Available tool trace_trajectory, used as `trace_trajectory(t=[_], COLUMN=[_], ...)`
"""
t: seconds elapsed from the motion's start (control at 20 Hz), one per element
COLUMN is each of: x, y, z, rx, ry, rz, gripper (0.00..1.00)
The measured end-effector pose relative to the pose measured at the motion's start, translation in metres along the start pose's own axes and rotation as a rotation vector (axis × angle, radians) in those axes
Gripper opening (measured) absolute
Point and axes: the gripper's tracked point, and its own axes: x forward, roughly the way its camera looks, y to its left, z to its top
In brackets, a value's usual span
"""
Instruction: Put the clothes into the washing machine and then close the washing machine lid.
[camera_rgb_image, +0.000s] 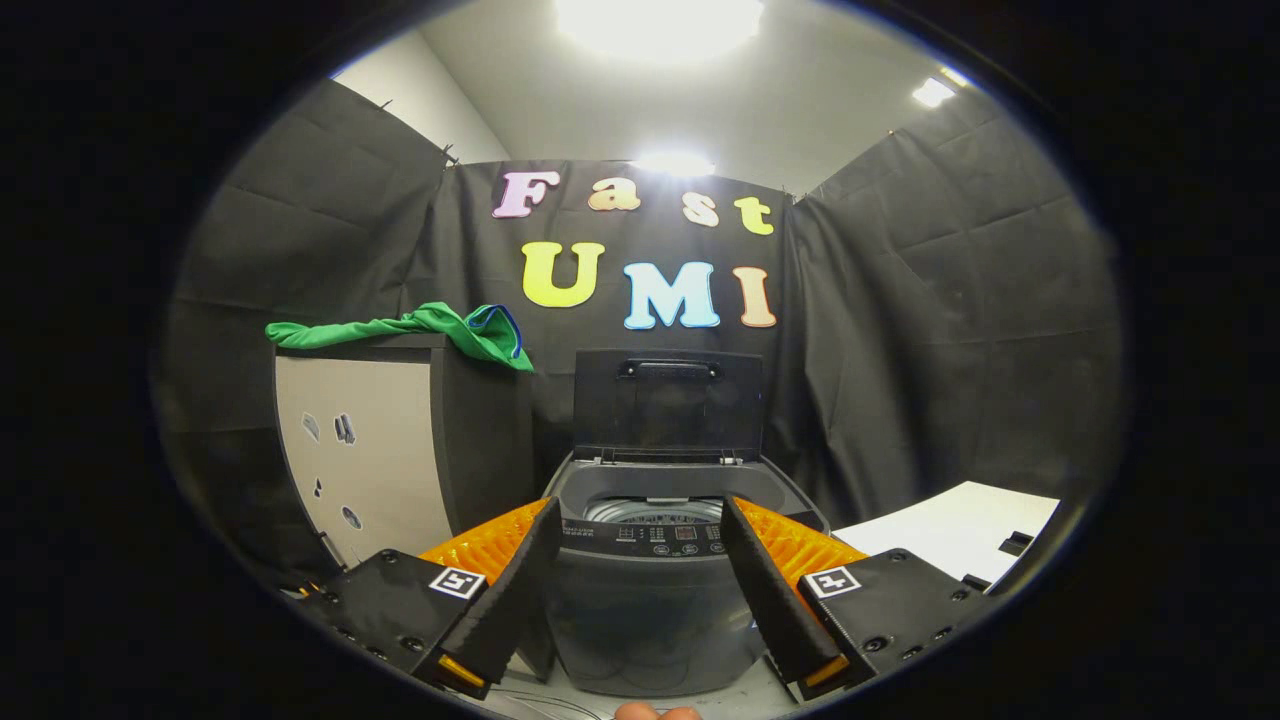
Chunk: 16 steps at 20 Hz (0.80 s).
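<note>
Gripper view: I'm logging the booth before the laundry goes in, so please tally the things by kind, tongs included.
Green garment draped on the cabinet: 1
Cabinet: 1
Washing machine, lid up: 1
Tongs, open, holding nothing: 1
Total: 4

This was a staged recording booth rather than a real laundry room. Black cloth walls (930, 330) hung creased on three sides, stopping short of a plain white ceiling with bright ceiling lights (660, 20). Inside stood household props: a small dark grey top-loading washing machine (650, 600) with its lid up, and a dark cabinet with a pale front panel (400, 450) carrying a crumpled green garment (420, 328).
</note>
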Motion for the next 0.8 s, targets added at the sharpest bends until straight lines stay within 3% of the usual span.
trace_trajectory(t=[0.5,0.8], x=[0.002,0.013], y=[-0.002,0.020], z=[0.003,0.023], rx=[-0.012,-0.067], ry=[-0.005,0.011], rz=[-0.003,0.086], gripper=[1.00,1.00])
